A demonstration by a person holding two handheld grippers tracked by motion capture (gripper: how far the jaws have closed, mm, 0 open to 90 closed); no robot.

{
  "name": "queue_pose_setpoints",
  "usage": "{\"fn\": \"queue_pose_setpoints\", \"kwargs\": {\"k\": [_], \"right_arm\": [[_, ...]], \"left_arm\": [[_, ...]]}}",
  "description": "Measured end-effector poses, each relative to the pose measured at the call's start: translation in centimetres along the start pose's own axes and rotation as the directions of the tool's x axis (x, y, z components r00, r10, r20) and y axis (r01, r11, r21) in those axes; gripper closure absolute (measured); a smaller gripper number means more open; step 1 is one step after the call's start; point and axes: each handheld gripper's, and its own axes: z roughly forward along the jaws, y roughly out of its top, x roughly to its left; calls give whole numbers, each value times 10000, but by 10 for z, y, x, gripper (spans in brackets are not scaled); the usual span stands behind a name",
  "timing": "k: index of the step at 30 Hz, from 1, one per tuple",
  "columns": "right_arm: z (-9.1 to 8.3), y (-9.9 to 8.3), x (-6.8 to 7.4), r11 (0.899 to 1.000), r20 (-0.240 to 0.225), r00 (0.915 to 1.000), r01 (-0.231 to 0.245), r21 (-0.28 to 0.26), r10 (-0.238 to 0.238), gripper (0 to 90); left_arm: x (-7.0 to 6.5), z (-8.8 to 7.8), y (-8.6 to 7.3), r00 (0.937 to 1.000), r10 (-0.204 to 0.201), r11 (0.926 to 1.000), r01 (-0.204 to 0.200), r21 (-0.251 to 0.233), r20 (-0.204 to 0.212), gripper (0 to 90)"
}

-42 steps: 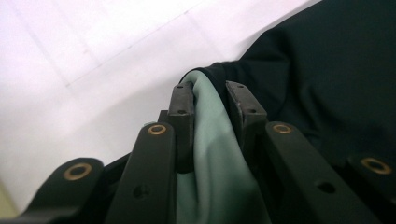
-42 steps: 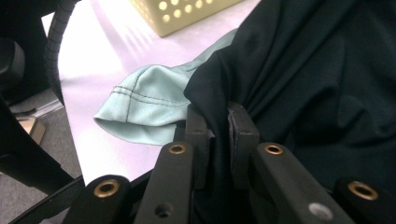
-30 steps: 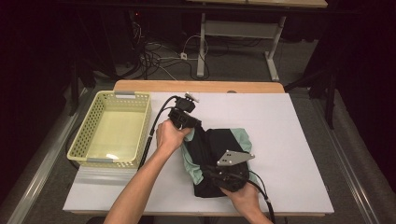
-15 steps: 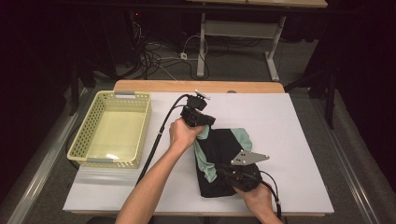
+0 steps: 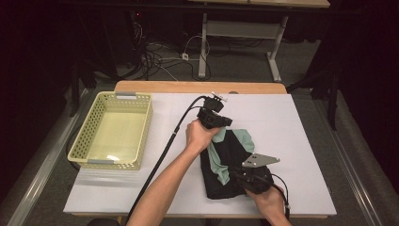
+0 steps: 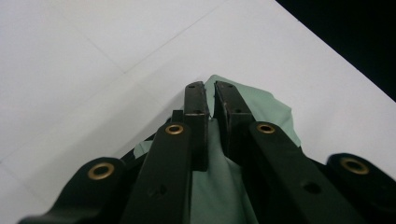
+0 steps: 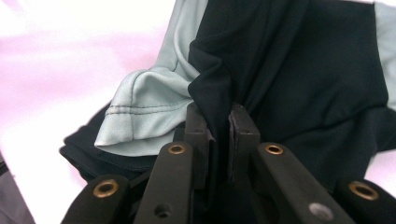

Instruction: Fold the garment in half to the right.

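Fabric sits between the jaws of both tools. Your left hand-held gripper (image 6: 210, 100) has just been closing, and its jaws now pinch a pale green fold of the garment (image 5: 230, 162), with only a thin slit left between the pads. In the high view this left hand-held gripper (image 5: 221, 123) is at the garment's far edge, with your hand wrapped around its body and its cable trailing back along your forearm. Your right hand-held gripper (image 7: 215, 123) is clamped on a bunched ridge of black cloth, the jaws nearly together with the fabric pressed between them; beside them lies a green hemmed sleeve (image 7: 140, 116) with a stitched edge. In the high view the right hand-held gripper (image 5: 240, 175) holds the garment's near right part, under its grey three-cornered plate. The garment, black with green panels, lies crumpled on the white worktop (image 5: 291, 122), right of centre. A yellow perforated basket (image 5: 84, 136) stands well apart at the worktop's left side.
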Motion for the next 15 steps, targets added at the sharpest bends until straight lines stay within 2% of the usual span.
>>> {"fn": "queue_pose_setpoints", "kwargs": {"k": [5,7,8,9,10,11,14,15], "right_arm": [[2,-4,-4,9998,96,9999,-125,175,123,820],[4,-7,-7,9993,119,9997,-223,314,220,820],[6,-8,-7,9988,149,9995,-294,385,288,821],[6,-8,-7,9988,149,9995,-294,385,288,821],[8,-11,-9,9981,132,9991,-412,457,406,820],[9,-11,-10,9979,114,9989,-464,462,459,820],[9,-12,-11,9972,75,9983,-581,462,578,820],[9,-12,-11,9973,90,9984,-557,476,554,819]], "left_arm": [[-3,8,1,9999,61,9999,-59,-118,114,806],[-6,8,1,9999,135,9989,-132,-459,78,736],[-6,8,1,9999,135,9989,-132,-459,78,708],[-8,7,2,9997,247,9980,-243,-582,65,708],[-10,4,2,9989,441,9962,-450,-752,-131,629],[-11,2,3,9983,523,9953,-542,-805,-261,592],[-13,-2,3,9969,645,9940,-681,-856,-446,553],[-13,-7,3,9963,675,9926,-724,-973,-528,513]]}}
